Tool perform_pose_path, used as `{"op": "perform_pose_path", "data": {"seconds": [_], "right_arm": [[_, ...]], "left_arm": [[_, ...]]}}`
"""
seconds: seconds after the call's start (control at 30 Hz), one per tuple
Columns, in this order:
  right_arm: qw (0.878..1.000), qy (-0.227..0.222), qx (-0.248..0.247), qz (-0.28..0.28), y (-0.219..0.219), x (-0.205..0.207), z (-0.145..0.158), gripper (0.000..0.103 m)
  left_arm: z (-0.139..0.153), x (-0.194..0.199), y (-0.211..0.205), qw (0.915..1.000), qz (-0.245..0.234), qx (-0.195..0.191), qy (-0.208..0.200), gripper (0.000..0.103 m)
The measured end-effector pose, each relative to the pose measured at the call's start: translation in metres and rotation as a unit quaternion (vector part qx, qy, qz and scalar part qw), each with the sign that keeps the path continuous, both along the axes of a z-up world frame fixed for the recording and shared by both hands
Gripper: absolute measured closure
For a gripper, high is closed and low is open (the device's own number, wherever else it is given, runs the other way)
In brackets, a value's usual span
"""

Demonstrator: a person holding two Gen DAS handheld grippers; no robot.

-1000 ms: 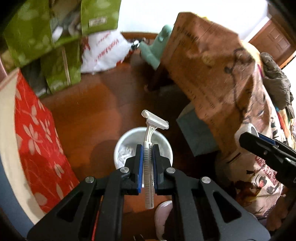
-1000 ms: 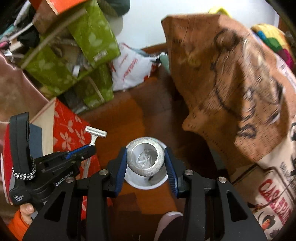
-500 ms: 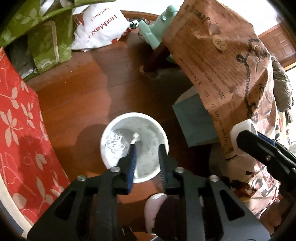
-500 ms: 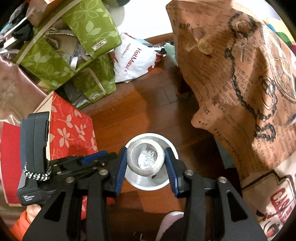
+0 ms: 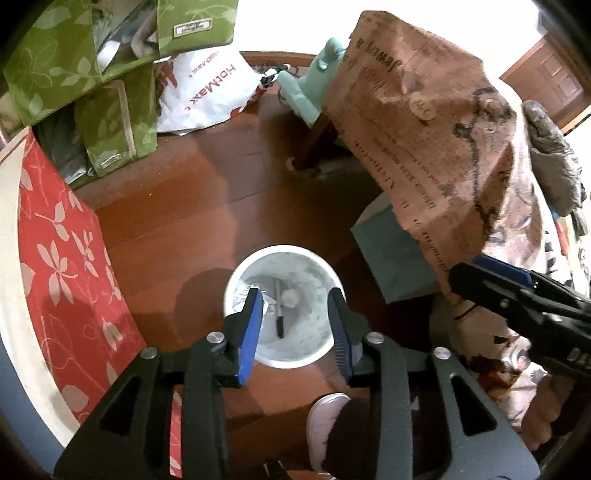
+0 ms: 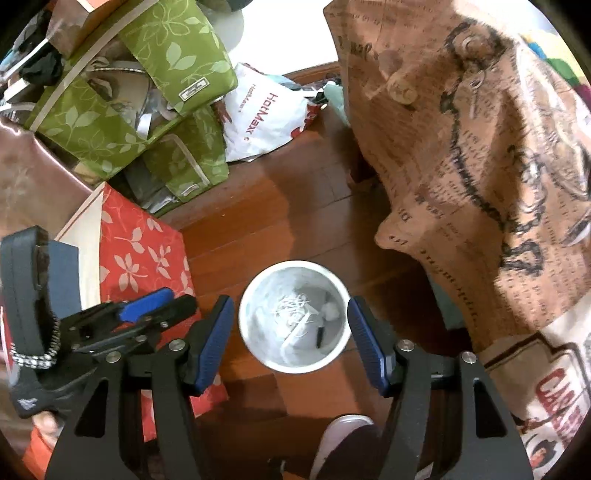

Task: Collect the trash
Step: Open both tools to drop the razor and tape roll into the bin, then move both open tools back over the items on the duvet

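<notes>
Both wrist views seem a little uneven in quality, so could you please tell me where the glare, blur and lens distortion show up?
Left wrist view: the wall at the top is blown out white, the tablecloth print is smeared, and a shadow lies on the floor beside the bin. Right wrist view: sharper, fisheye bending at the edges, black corners, bin contents readable.

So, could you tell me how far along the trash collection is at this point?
Done: the round white trash bin on the wooden floor already holds a tangle of white scraps and a dark pen-like stick. In hand: nothing; left gripper and right gripper are open above it. No other loose trash shows.
</notes>
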State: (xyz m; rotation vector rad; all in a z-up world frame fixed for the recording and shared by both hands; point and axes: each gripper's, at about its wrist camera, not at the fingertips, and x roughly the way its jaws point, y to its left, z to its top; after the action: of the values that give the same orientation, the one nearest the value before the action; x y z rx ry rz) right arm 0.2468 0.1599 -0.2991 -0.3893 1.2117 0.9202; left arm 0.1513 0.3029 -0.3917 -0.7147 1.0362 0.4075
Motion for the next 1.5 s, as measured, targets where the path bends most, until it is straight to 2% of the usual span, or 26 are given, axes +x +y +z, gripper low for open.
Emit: {"op": "perform_pose_path", "data": {"seconds": [0.23, 0.5, 0.7, 0.87, 1.17, 1.33, 1.5], "right_arm": [[0.999, -0.025, 0.022, -0.012, -0.021, 0.002, 0.031, 0.043], [0.995, -0.064, 0.067, -0.031, -0.057, -0.001, 0.082, 0.043], [0.987, -0.101, 0.112, -0.053, -0.097, -0.003, 0.129, 0.043], [0.978, -0.133, 0.141, -0.077, -0.134, -0.001, 0.159, 0.043], [0.954, -0.184, 0.180, -0.153, -0.221, 0.015, 0.202, 0.043], [0.940, -0.218, 0.170, -0.202, -0.268, 0.031, 0.214, 0.043], [0.928, -0.232, 0.160, -0.243, -0.311, 0.051, 0.216, 0.043]], "left_arm": [[0.046, 0.003, -0.015, 0.9983, -0.010, 0.054, -0.017, 0.063], [0.104, 0.001, -0.038, 0.9939, -0.024, 0.093, -0.054, 0.063], [0.154, 0.009, -0.075, 0.9863, -0.055, 0.133, -0.080, 0.062], [0.187, 0.020, -0.105, 0.9803, -0.077, 0.152, -0.100, 0.062], [0.241, 0.062, -0.177, 0.9620, -0.134, 0.194, -0.138, 0.061], [0.260, 0.092, -0.223, 0.9512, -0.173, 0.200, -0.159, 0.059], [0.268, 0.126, -0.270, 0.9401, -0.215, 0.196, -0.178, 0.058]]}}
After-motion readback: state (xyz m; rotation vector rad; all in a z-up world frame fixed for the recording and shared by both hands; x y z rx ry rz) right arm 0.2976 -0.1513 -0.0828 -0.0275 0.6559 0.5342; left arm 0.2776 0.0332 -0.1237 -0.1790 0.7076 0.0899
